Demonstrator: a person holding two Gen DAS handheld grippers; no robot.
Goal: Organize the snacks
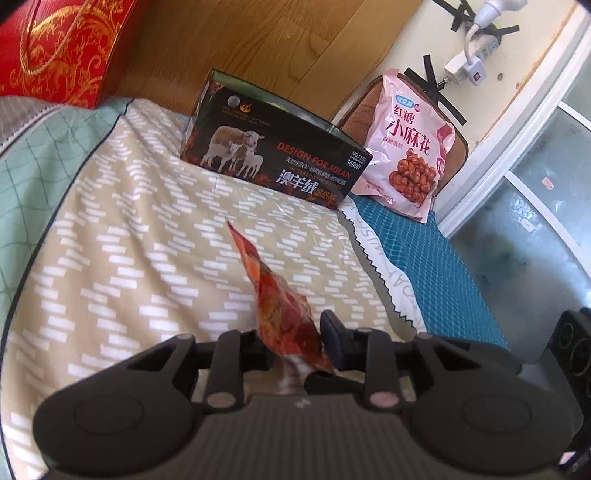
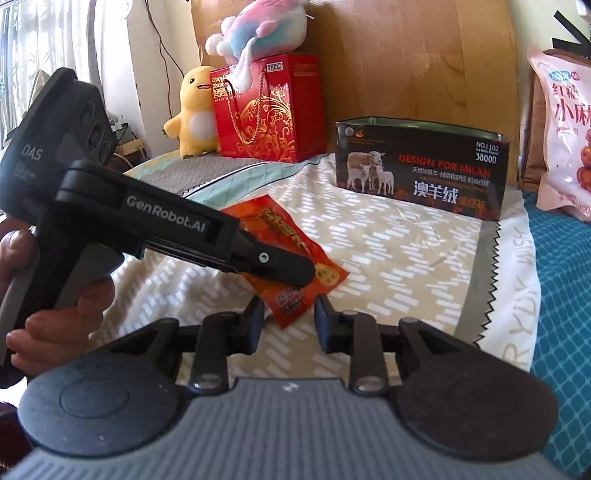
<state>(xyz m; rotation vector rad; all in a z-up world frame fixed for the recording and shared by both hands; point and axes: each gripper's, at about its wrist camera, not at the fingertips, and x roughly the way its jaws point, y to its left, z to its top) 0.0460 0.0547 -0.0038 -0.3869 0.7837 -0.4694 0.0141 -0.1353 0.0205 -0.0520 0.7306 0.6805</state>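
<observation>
A: Where the left gripper [image 1: 295, 341] reaches over the bed [image 1: 122, 229], what do its jaws have?

B: They are closed tight on the red-orange snack packet [image 1: 284, 314], which stands on edge between the pads, its tip toward twelve o'clock. In the right wrist view the same packet [image 2: 295, 240] sits at the centre above the patterned bedspread, with the left gripper's finger across it from nine o'clock.

A: And the right gripper [image 2: 288, 321]?

B: Its jaws stand partly apart just below the packet's lower corner; I can't see the pads pressing on it.

A: Any writing to read?

B: The left gripper's body says "GenRobot.AI" and "DAS". The black box [image 2: 421, 170] at one o'clock reads "DESIGN FOR MILAN", "NO.L102", "3800D", with sheep and the Chinese 澳羊绒. The pink bag [image 1: 410, 147] at two o'clock in the left view shows 红糖 小麻花. The red gift bag [image 2: 266, 107] at eleven o'clock has "Crispy" and "Biscu" partly showing, with gold scrolls.

A: Anything else back there?

B: A yellow plush duck [image 2: 194, 114] left of the red bag, and a pastel plush [image 2: 258, 29] resting on top of it
</observation>
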